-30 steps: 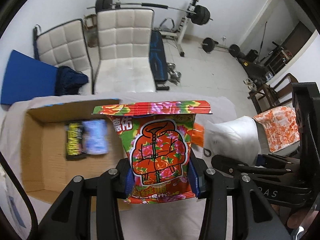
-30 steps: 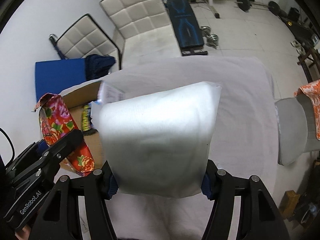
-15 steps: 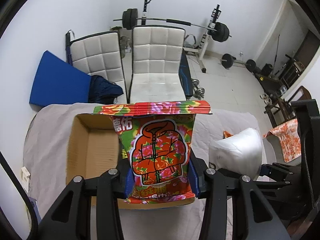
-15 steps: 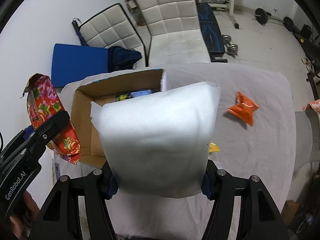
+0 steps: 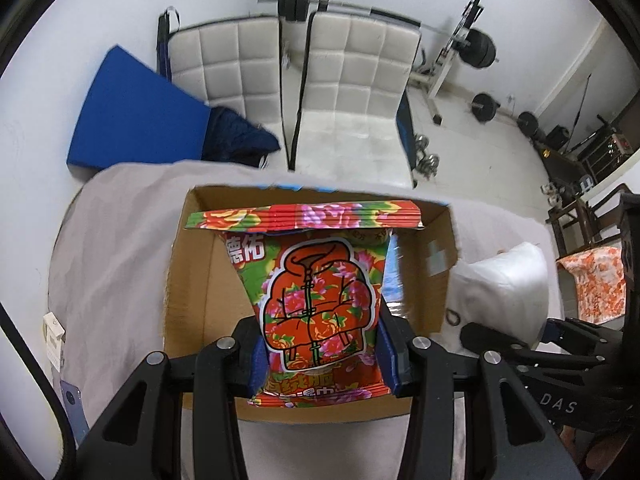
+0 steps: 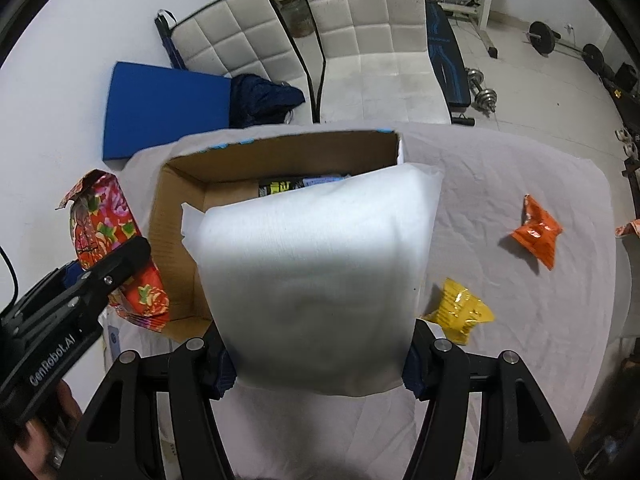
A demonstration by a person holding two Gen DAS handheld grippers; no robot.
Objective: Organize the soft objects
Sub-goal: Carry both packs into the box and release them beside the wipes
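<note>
- Here, left wrist view: left gripper (image 5: 322, 354) is clamped on the lower sides of a floral snack bag (image 5: 316, 300), which hangs over the open cardboard box (image 5: 188, 280), probably so a release drops it inside.
- Bag print: a quilted jacket drawing and large white Chinese characters at upper left; bottom line partly hidden.
- White pillow pack (image 5: 504, 292) sits to the right, beside the box wall.
- Right wrist view: right gripper (image 6: 316, 368), jaws mid-wide, squeezes the white pillow pack (image 6: 316, 276) near the box's right edge, likely next in.
- Left gripper body reads "GenRobot.AI".
- Orange packet (image 6: 536, 236) and yellow packet (image 6: 460, 312) lie on the cloth-covered table (image 6: 520, 168), unsorted; their print is unreadable.
</note>
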